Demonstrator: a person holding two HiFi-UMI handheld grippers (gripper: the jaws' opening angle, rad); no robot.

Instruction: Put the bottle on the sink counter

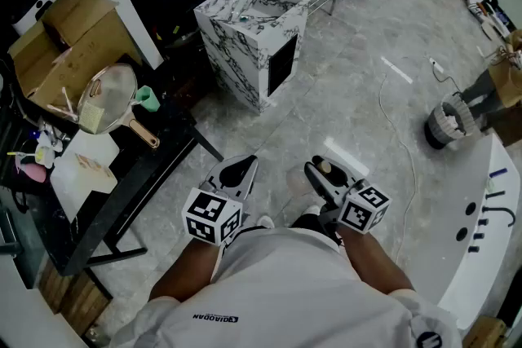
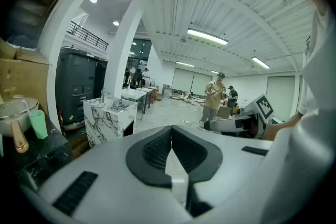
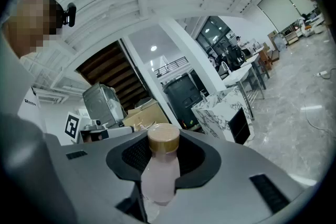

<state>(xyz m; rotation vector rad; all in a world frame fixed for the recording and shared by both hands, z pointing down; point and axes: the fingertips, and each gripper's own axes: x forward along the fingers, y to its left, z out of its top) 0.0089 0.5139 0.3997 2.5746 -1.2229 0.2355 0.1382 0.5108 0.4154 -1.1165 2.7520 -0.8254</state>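
Observation:
A pale pink bottle (image 3: 159, 178) with a tan cap (image 3: 163, 138) stands between the dark pads of my right gripper (image 3: 163, 161), which is shut on its body. In the head view the right gripper (image 1: 323, 173) is close to the person's waist, and the cap (image 1: 325, 168) shows between the jaws. My left gripper (image 1: 237, 173) hangs beside it, and its jaws (image 2: 170, 150) are shut on nothing. The marble sink counter (image 1: 254, 35) with a faucet on top stands across the floor, ahead and to the left, also seen in the left gripper view (image 2: 108, 119) and the right gripper view (image 3: 224, 111).
At the left a black table (image 1: 134, 175) carries cardboard boxes (image 1: 69, 37), a pan (image 1: 114, 98) and a green cup (image 1: 147, 99). A white tub (image 1: 481, 216) fills the right edge. A cable (image 1: 400, 143) lies on the floor. Two people (image 2: 213, 100) stand far off.

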